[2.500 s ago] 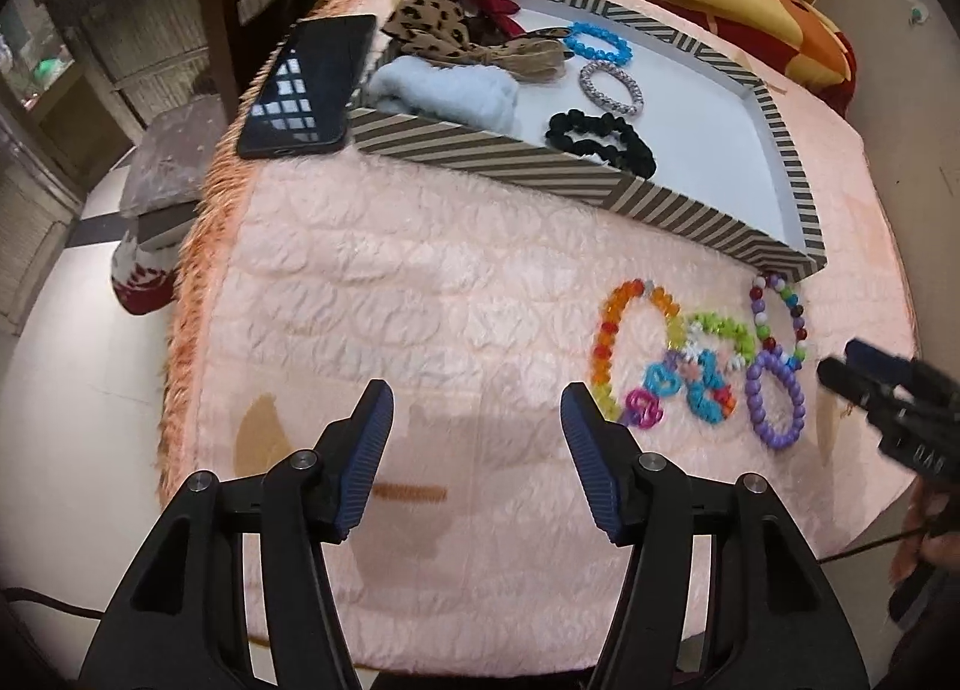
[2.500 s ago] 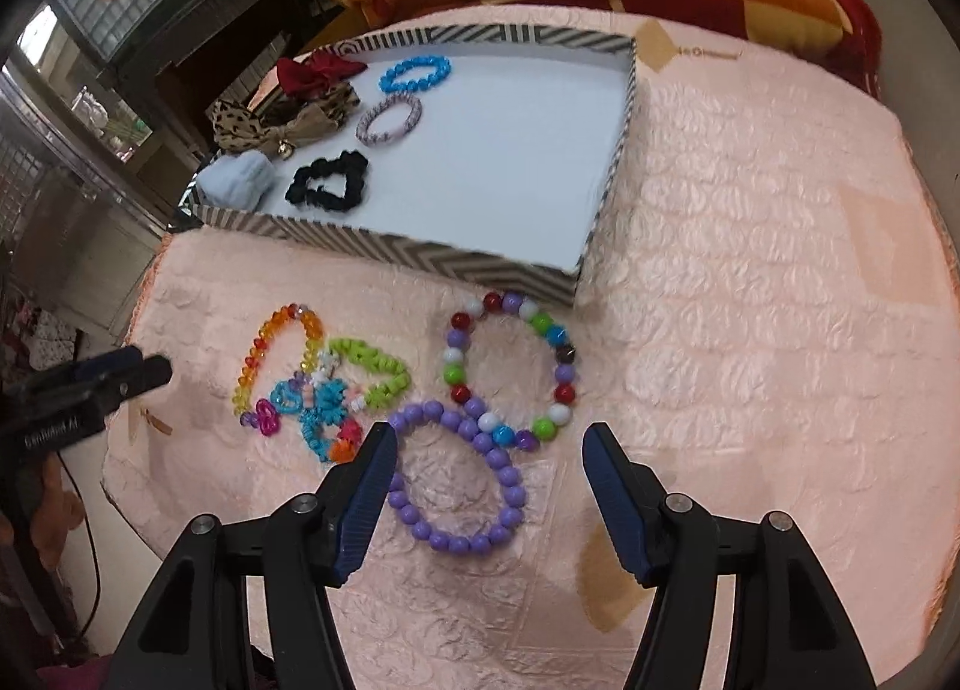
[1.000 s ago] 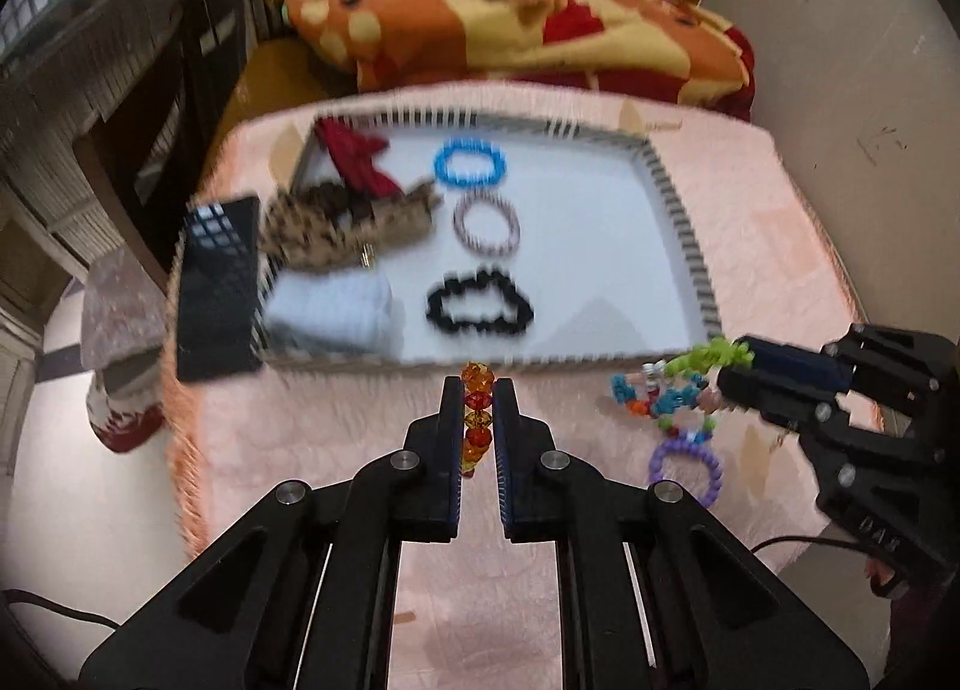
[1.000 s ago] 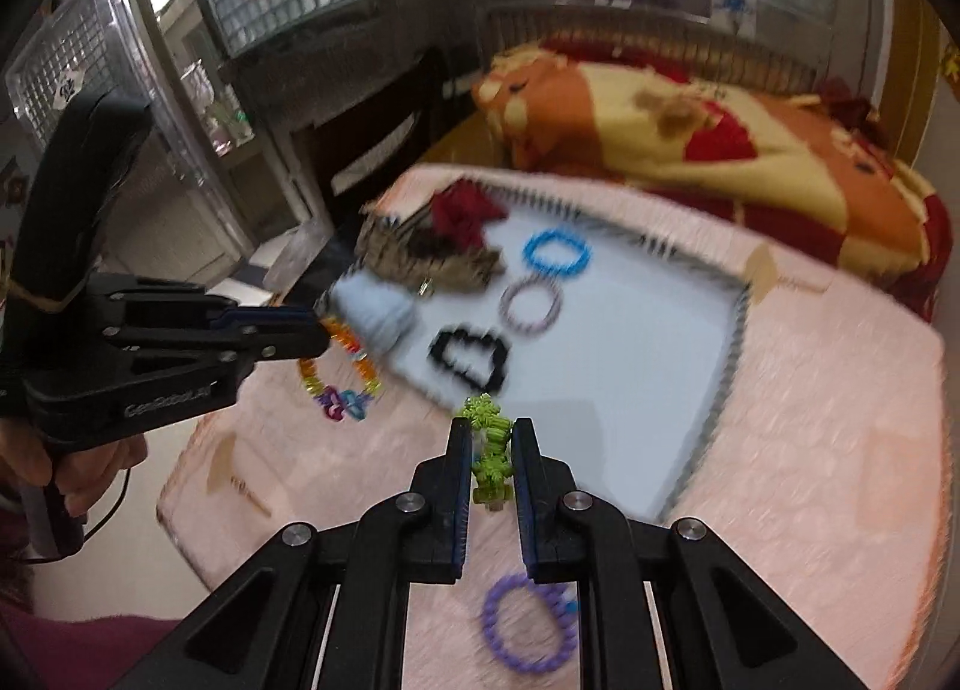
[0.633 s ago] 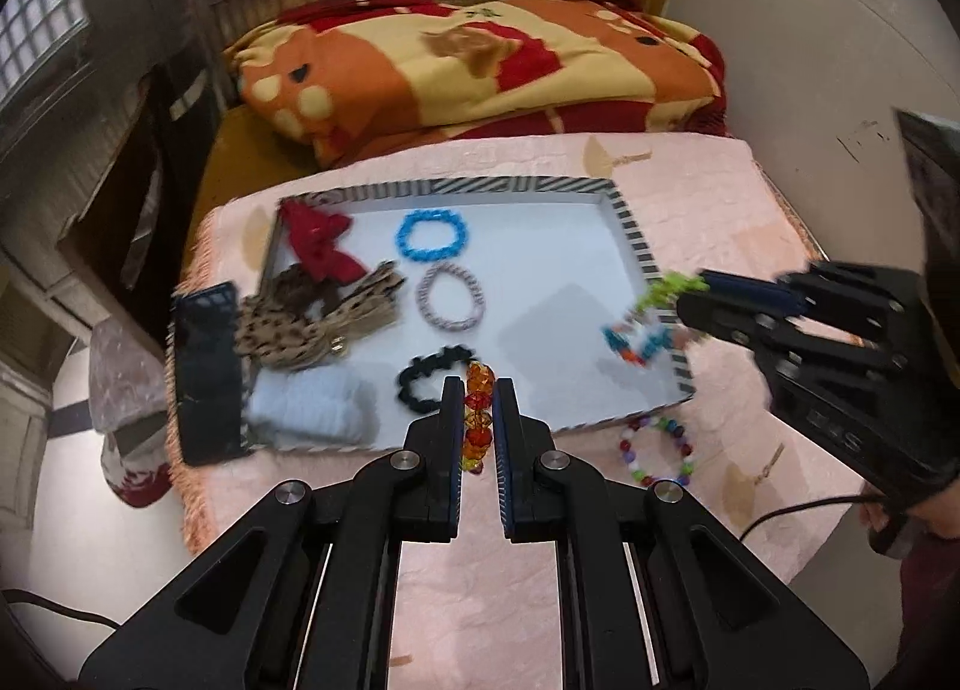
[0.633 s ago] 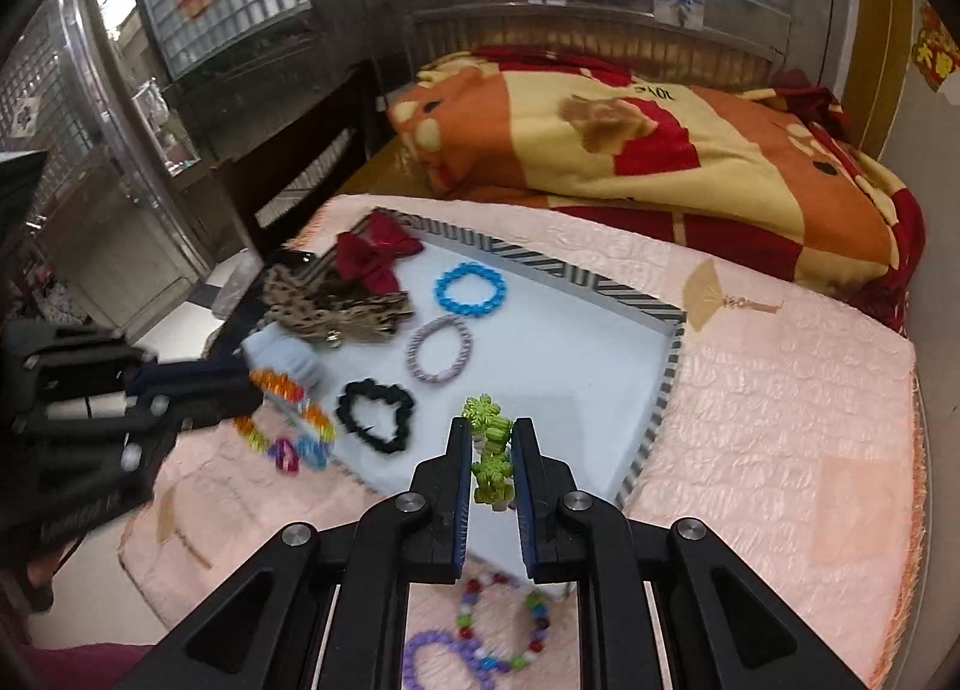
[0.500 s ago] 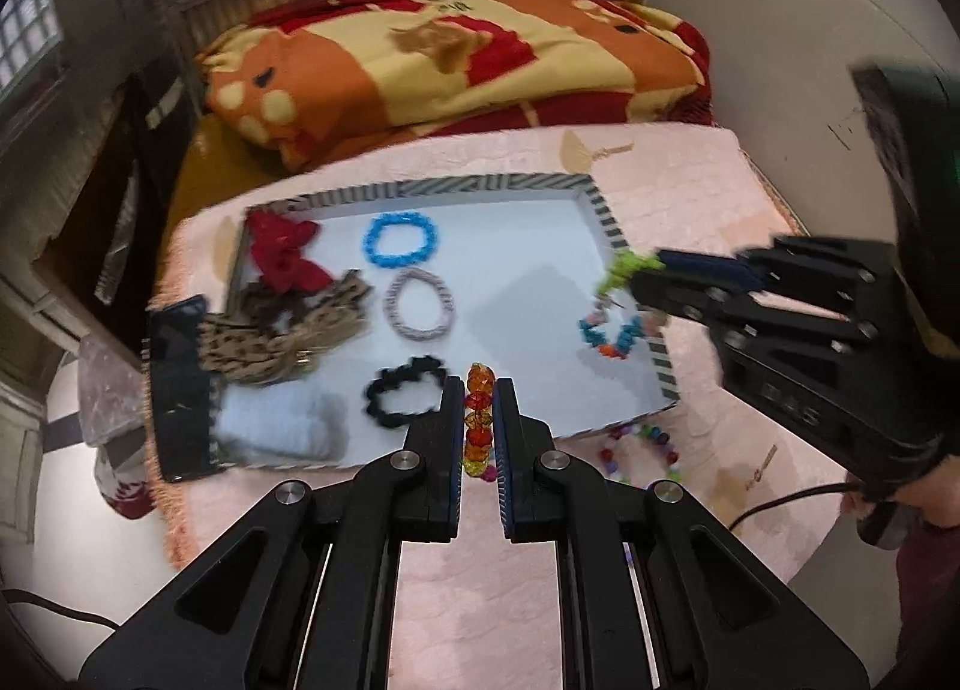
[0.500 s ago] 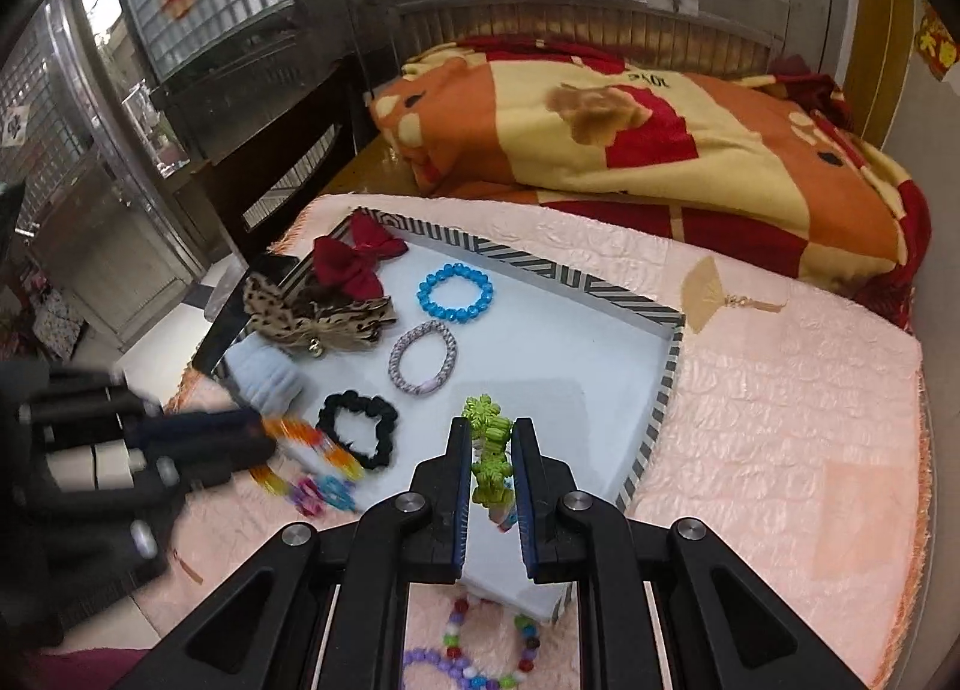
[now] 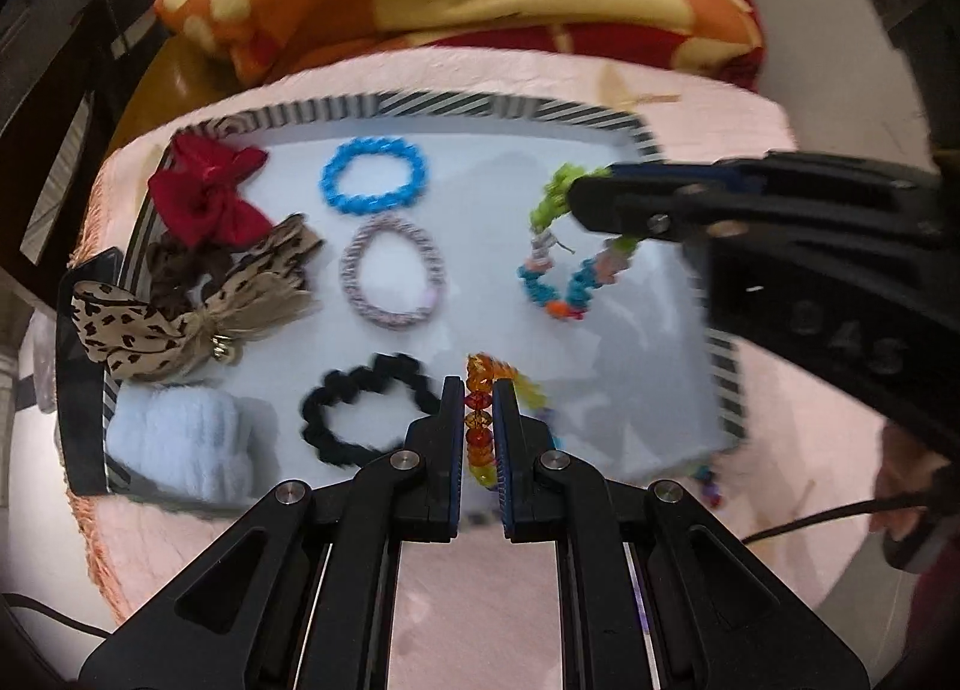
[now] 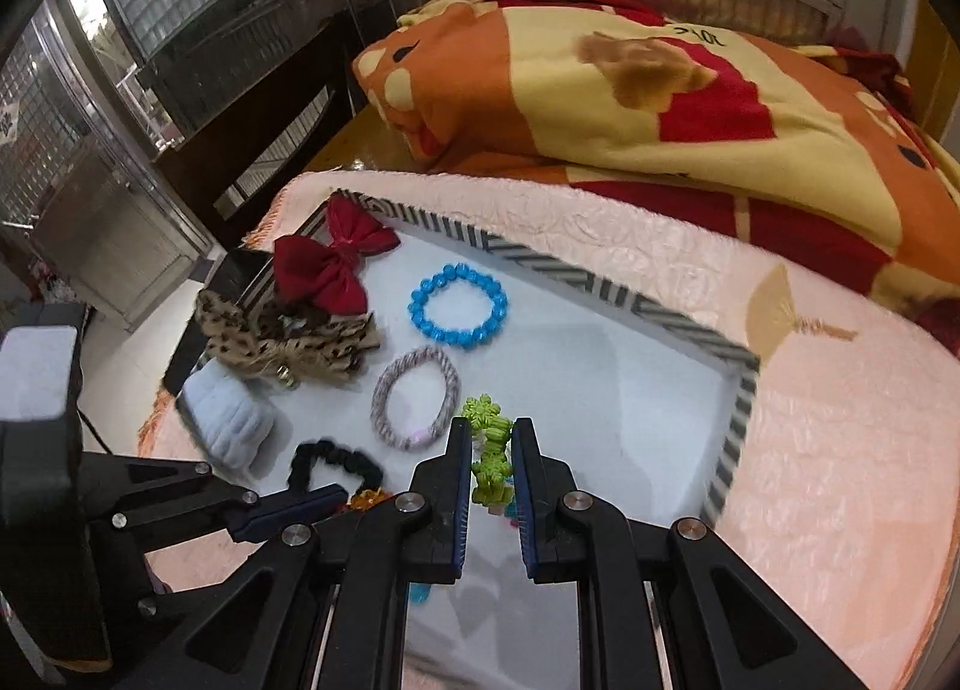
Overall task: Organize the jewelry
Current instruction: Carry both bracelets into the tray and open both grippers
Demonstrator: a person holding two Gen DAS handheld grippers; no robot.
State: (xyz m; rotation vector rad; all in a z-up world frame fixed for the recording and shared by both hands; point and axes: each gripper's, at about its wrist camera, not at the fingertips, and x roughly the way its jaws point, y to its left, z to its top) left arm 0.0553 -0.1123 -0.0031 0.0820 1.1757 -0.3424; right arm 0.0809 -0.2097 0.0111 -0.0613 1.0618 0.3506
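Both grippers are loaded and hanging over the striped tray (image 9: 498, 111) on the pink quilted tabletop (image 10: 840, 450). The left gripper (image 9: 480, 420) is clamped tight on an orange-and-yellow bead bracelet (image 9: 478, 423), with the rest of the loop drooping off to the right of the pads, over the near part of the tray. The right gripper (image 10: 491, 462) is pinched shut on the green flower-bead bracelet (image 10: 489, 444); in the left wrist view that one dangles with its blue and orange half (image 9: 561, 294) swinging free above the open white area on the right of the tray.

Already lined up in there: a blue bead bracelet (image 9: 375, 183), a grey woven band (image 9: 393, 273), a black scrunchie (image 9: 360, 417), plus a red bow (image 9: 207, 198), a leopard bow (image 9: 186, 312) and a fluffy pale blue thing (image 9: 180, 450).

Stuff I'd worry about:
- The orange bracelet hangs just beside the black scrunchie, so letting go here could land it on top and wreck the neat column.
- Both loops look loose and swingy; dropping from height probably means they bounce or land twisted.
- The near tray wall is close under the left gripper, so the drooping loop could snag the rim or fall outside.
- The two grippers are near each other, so the dangling strands could tangle.
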